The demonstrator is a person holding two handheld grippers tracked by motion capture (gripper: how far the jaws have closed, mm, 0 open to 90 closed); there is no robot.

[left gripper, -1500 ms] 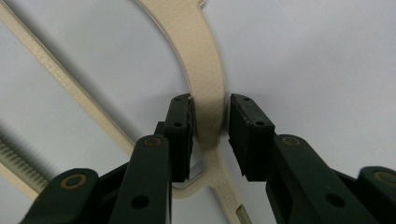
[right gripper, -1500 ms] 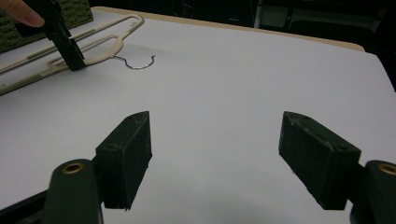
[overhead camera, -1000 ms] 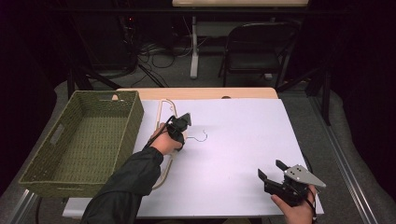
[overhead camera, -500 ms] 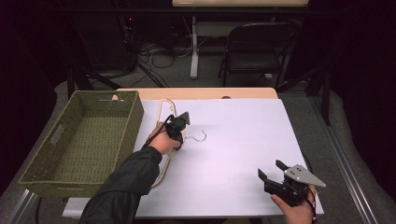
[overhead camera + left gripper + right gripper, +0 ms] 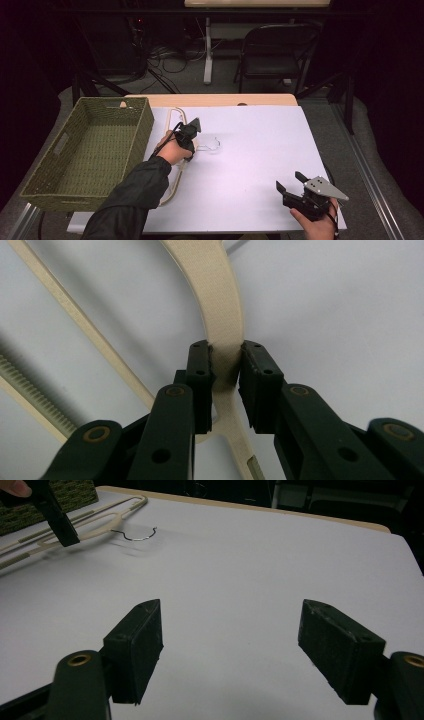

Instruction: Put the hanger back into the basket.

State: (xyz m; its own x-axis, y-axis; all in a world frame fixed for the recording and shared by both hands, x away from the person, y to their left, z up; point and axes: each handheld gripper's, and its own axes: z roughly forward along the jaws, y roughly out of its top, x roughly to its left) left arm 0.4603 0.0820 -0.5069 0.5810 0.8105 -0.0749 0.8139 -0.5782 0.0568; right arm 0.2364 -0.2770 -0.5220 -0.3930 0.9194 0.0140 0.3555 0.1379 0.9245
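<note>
- The cream hanger (image 5: 176,150) lies flat on the white tabletop (image 5: 260,150), just beside the woven basket (image 5: 85,150) on its right; its thin wire hook (image 5: 212,145) points away from the basket toward the open middle of the sheet.
- The left gripper (image 5: 191,134) sits at the hanger's neck, on the side of the frame farthest from the basket. In the left gripper view its fingers (image 5: 200,375) pinch the flat cream neck (image 5: 225,360) from both sides, pads pressed against the plastic with no gap showing.
- Taking the neck looks deliberate: it is the stiffest, narrowest part of the frame, where both shoulders and the hook meet, so the hanger should swing less when lifted than if caught by one arm.
- The person's left hand (image 5: 172,150) and dark sleeve reach in along the basket's near right corner, keeping the wrist over the hanger's lower bar.
- The right gripper (image 5: 292,184) rests well apart from the basket, near the tabletop's front right corner. Its fingers (image 5: 135,650) stand spread wide with nothing between them, pointing across the bare sheet toward the hanger (image 5: 75,522), probably parked out of the way.
- The basket is empty, a likely place for the hanger.
</note>
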